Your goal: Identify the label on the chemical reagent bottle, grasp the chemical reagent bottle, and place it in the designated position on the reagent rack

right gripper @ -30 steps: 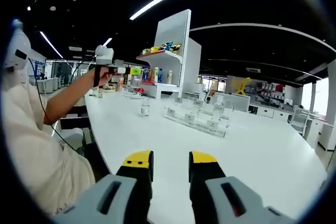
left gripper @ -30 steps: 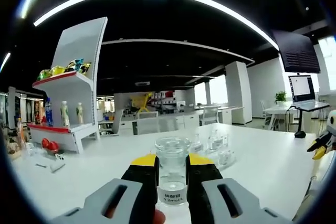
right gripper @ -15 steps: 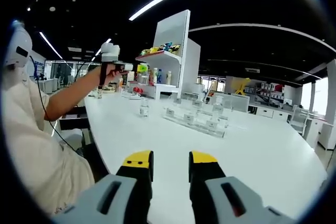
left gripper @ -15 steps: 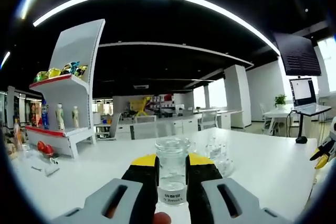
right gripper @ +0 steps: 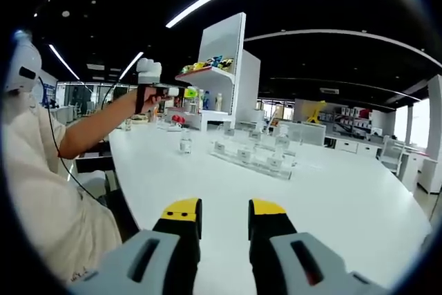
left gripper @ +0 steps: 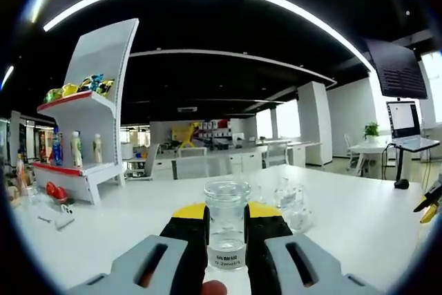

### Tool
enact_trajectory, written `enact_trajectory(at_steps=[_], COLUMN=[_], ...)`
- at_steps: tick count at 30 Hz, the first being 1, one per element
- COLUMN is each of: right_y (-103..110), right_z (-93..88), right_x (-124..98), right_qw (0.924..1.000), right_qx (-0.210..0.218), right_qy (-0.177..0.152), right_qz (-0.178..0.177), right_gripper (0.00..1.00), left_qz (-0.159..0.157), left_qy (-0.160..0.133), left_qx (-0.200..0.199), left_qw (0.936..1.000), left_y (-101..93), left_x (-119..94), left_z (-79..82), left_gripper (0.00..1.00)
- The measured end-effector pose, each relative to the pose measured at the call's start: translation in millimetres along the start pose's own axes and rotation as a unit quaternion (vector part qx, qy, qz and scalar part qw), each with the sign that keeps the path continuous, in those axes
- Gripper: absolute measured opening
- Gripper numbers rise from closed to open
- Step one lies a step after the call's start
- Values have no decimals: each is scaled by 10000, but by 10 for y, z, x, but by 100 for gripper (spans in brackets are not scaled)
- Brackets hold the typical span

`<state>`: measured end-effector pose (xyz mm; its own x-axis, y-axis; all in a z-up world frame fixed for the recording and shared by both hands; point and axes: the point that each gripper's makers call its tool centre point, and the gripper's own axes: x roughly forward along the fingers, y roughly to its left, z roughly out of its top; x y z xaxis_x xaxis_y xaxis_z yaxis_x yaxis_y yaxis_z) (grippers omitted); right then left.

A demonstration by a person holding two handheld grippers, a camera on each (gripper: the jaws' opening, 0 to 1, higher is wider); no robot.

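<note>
In the left gripper view, the left gripper point(left gripper: 226, 222) holds a small clear glass reagent bottle with a white label point(left gripper: 226, 226) between its yellow-tipped fingers point(left gripper: 189, 213), low in the centre of the frame, above the white surface point(left gripper: 124, 233). In the right gripper view, the right gripper point(right gripper: 224, 213) has its fingers a little apart and holds nothing. The clear reagent rack with small bottles point(right gripper: 251, 157) stands on the surface at mid-frame, and a lone bottle point(right gripper: 185, 145) stands to its left.

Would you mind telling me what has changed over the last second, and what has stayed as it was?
In the right gripper view, the person's arm has lifted the left hand-held gripper higher above the white table. It stays shut on the reagent bottle. The right hand-held gripper stays open and holds nothing. The reagent rack and the lone bottle beside it have not moved.
</note>
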<state>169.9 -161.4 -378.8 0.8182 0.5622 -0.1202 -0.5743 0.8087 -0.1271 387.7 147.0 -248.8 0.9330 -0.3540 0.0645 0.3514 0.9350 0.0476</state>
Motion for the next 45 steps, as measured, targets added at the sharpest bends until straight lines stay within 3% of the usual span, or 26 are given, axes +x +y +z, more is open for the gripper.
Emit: enact_trajectory(at_steps=[13, 36, 38, 45], right_y=[-17, -146, -170, -177], right_z=[28, -75, -83, -112], right_x=[66, 204, 220, 276], right_qw=[9999, 9996, 9995, 9993], right_qx=[30, 178, 190, 223], right_qy=[88, 239, 259, 298], right_qz=[-50, 19, 21, 47], right_gripper=[27, 27, 27, 27], left_qz=[-82, 185, 198, 260], left_qy=[-9, -89, -75, -79], left_qx=[-35, -21, -26, -111], left_qw=[10000, 9998, 9998, 9996], left_y=[-57, 131, 91, 124], left_x=[288, 839, 801, 1053], left_z=[2, -50, -62, -98], left_gripper=[20, 20, 20, 20])
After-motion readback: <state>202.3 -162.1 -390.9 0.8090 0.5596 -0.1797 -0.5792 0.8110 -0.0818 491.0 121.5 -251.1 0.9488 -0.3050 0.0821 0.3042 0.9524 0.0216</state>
